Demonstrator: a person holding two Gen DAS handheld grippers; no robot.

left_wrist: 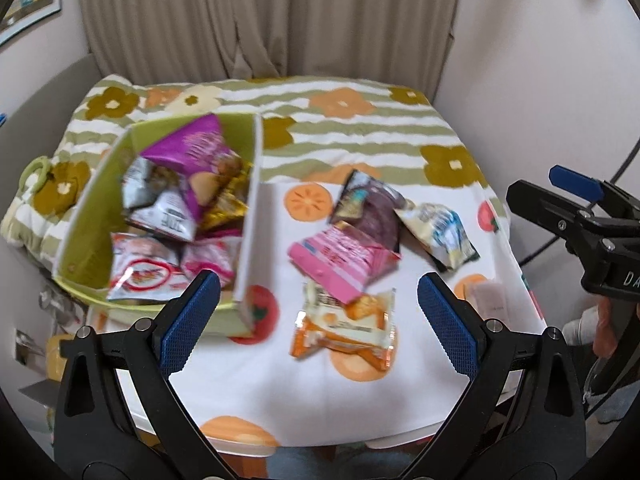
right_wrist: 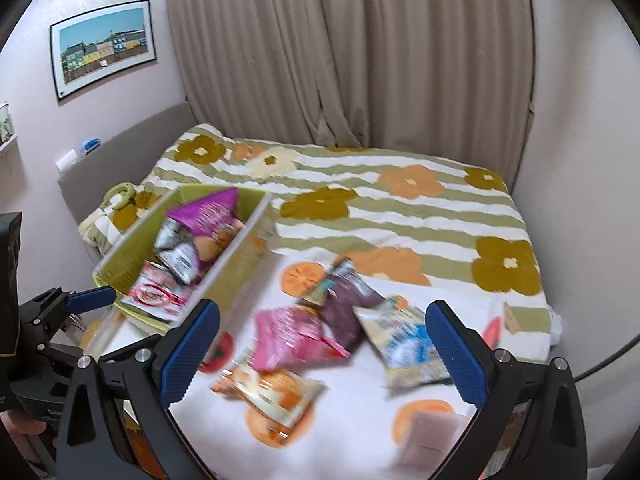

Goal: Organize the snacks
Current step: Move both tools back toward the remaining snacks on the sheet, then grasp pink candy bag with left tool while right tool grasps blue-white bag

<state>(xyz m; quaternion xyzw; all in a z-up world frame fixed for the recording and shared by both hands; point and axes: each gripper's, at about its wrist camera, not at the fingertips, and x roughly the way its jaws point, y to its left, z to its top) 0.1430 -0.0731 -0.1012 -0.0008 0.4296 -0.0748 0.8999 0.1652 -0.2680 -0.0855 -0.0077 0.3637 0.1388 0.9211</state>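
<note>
Hovering wide apart and empty, left gripper point(left_wrist: 318, 326) and right gripper point(right_wrist: 322, 354), four loose packets point(left_wrist: 344, 260) beside green box point(left_wrist: 92, 216), curtain point(left_wrist: 260, 16) behind

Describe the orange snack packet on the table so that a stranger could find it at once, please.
Start at the green box full of snacks on the white fruit-print tablecloth; to its right four loose packets lie in a cluster. The orange snack packet is the one nearest the table's front edge, partly under the pink packet. Only it is orange and cream.
</note>
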